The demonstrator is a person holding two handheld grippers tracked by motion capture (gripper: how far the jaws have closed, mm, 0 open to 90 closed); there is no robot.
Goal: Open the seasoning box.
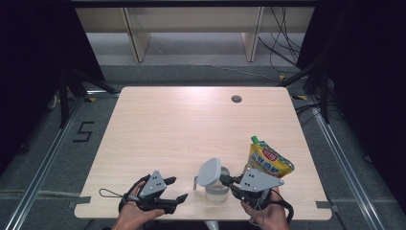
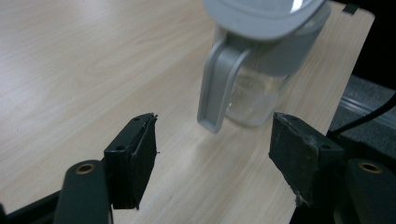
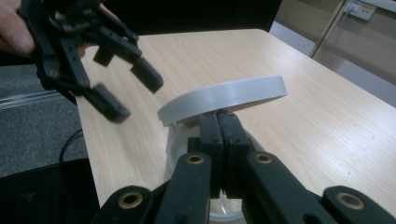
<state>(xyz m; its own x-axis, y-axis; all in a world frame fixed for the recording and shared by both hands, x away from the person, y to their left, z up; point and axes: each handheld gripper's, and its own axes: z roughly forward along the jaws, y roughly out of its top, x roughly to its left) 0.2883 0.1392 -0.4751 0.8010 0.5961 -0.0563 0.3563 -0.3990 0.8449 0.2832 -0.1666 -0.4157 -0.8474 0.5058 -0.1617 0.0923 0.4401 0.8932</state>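
Jar w/ grey flip lid sits at table's near edge, between the two grippers.

Right gripper (image 1: 229, 184), jaws pressed together, appears to pinch the rim of the clear jar (image 1: 216, 190) just under the raised lid (image 1: 209, 171); whether anything is really caught between the pads can't be told from the right gripper view. Left gripper (image 1: 176, 189) hangs spread and empty to the jar's left, near but apart; its view looks straight at the jar's grey handle (image 2: 215, 86), which runs top-to-bottom and faces that gripper. So the left is the free one, and the handle lies ahead btw its jaws. Yellow pouch (image 1: 266, 159) stands just behind the right gripper. Jar's contents hard to make out; its base is hidden in the right gripper view.
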